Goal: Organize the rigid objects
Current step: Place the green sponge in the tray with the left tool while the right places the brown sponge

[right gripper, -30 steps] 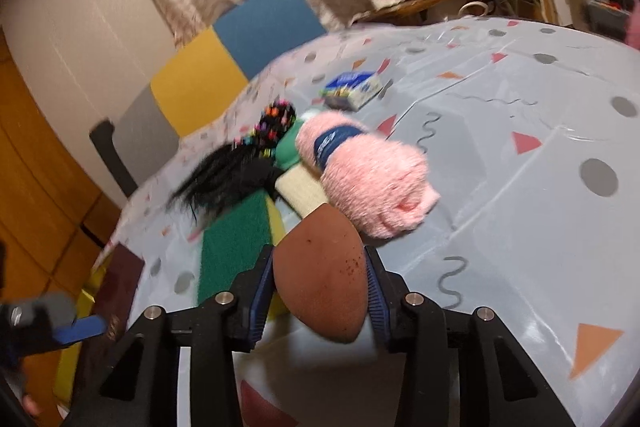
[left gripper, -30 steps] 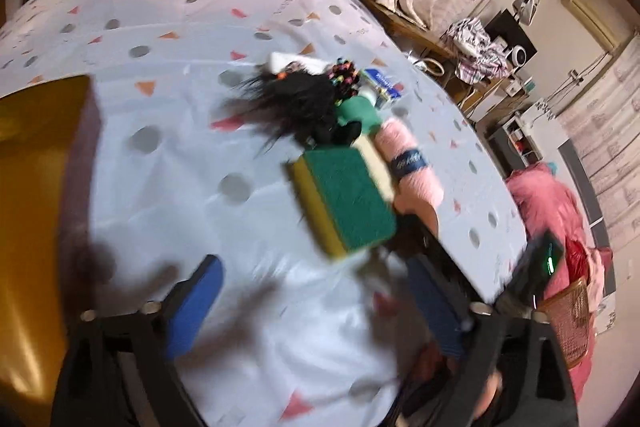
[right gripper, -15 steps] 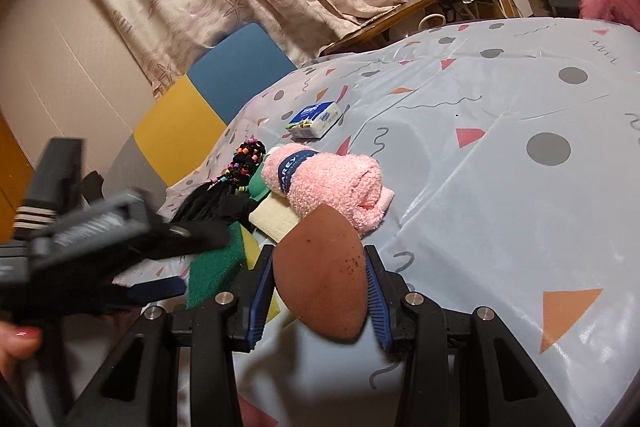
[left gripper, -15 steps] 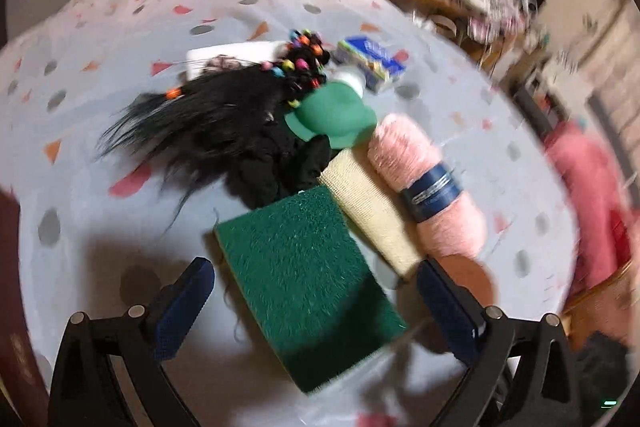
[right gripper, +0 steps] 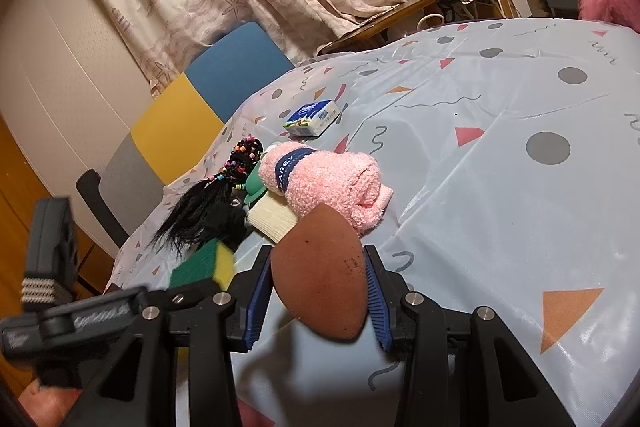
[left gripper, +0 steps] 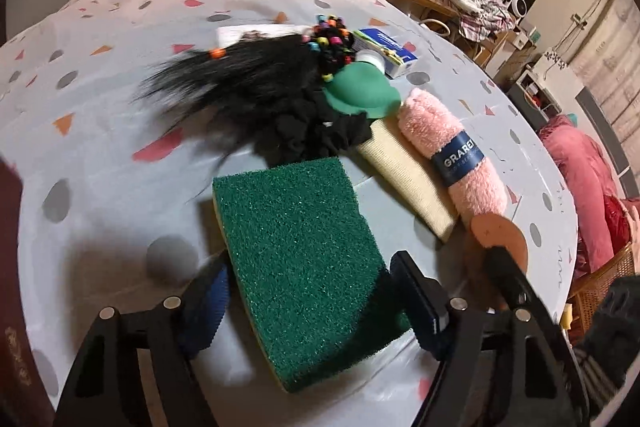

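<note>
Green scouring sponge [left gripper: 298,259] now fills left wrist view, near table's [left gripper: 120,155] close edge, between left gripper [left gripper: 308,301] pads; a second ago it lay farther ahead. Jaws wide, just been closing, not seen pressing yet. Grab looks imminent.

Right wrist view: right gripper [right gripper: 318,297] unchanged, clamped on brown makeup sponge [right gripper: 320,275], just beside pink towel roll [right gripper: 328,179].

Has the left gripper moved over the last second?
Yes. The left gripper has come down toward the table, now straddling the green sponge; its jaws have just been closing.
</note>
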`<state>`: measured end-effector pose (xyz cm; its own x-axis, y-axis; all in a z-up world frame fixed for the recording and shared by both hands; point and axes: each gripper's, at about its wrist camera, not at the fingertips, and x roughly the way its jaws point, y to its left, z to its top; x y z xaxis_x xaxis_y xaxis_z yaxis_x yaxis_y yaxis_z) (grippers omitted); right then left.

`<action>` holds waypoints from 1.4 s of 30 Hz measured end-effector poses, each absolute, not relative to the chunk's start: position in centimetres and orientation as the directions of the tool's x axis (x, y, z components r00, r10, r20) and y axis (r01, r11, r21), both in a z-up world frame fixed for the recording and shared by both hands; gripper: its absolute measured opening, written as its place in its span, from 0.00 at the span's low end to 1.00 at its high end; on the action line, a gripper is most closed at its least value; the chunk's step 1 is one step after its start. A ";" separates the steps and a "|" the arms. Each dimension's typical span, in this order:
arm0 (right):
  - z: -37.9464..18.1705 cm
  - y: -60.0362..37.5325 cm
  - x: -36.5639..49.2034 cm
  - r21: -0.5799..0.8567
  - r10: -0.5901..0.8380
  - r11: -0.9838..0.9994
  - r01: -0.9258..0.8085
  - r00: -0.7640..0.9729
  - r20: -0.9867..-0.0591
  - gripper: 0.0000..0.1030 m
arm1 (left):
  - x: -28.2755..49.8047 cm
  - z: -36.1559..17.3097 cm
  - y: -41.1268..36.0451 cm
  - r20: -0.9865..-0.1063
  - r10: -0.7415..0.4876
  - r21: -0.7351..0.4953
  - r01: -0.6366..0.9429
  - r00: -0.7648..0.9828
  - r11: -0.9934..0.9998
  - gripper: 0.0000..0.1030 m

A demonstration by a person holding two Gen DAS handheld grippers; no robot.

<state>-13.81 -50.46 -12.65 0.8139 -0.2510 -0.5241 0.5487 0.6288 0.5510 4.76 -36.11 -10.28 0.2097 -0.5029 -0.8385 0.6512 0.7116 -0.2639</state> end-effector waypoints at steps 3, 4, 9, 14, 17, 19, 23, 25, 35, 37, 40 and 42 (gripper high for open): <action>-12.7 -50.4 -13.7 0.545 -0.252 0.630 0.553 0.810 -0.530 0.42 | 4.3 -10.2 -33.7 -0.827 -0.523 -0.298 0.628 0.208 0.719 0.75; -12.7 -50.4 -13.7 0.543 -0.253 0.630 0.555 0.808 -0.532 0.42 | 4.2 -10.2 -33.2 -0.823 -0.530 -0.308 0.624 0.204 0.719 0.75; -12.6 -50.3 -13.6 0.530 -0.255 0.634 0.563 0.800 -0.544 0.42 | 3.0 -9.4 -30.0 -0.798 -0.573 -0.360 0.612 0.189 0.704 0.75; -12.5 -50.0 -13.2 0.498 -0.261 0.650 0.574 0.784 -0.563 0.44 | 1.8 -7.6 -27.2 -0.770 -0.606 -0.381 0.619 0.199 0.687 0.75; -12.4 -49.8 -13.1 0.484 -0.266 0.655 0.581 0.776 -0.572 0.44 | 1.9 -6.1 -25.3 -0.749 -0.627 -0.394 0.616 0.215 0.682 0.75; -12.4 -49.7 -13.0 0.473 -0.269 0.659 0.585 0.771 -0.578 0.44 | 2.2 -5.1 -23.8 -0.738 -0.631 -0.389 0.613 0.239 0.688 0.75; -12.2 -49.4 -12.7 0.442 -0.279 0.671 0.595 0.755 -0.594 0.44 | 3.5 -3.9 -20.5 -0.726 -0.626 -0.387 0.584 0.283 0.714 0.75; -12.1 -49.2 -12.5 0.423 -0.285 0.678 0.601 0.745 -0.603 0.44 | 4.5 -3.6 -18.3 -0.731 -0.613 -0.383 0.562 0.301 0.733 0.75; -10.4 -47.4 -11.6 0.300 -0.315 0.742 0.599 0.707 -0.634 0.42 | 10.9 -4.8 -8.4 -0.801 -0.469 -0.306 0.420 0.371 0.855 0.76; -9.5 -46.5 -11.6 0.297 -0.306 0.759 0.579 0.720 -0.623 0.42 | 12.4 -5.4 -7.1 -0.821 -0.433 -0.281 0.397 0.372 0.874 0.76; -7.4 -44.5 -11.3 0.325 -0.261 0.786 0.526 0.759 -0.596 0.42 | 14.6 -6.4 -5.3 -0.842 -0.391 -0.259 0.358 0.372 0.897 0.76; -6.1 -42.9 -10.8 0.331 -0.226 0.813 0.479 0.784 -0.578 0.42 | 16.0 -7.0 -4.2 -0.854 -0.362 -0.245 0.326 0.374 0.913 0.76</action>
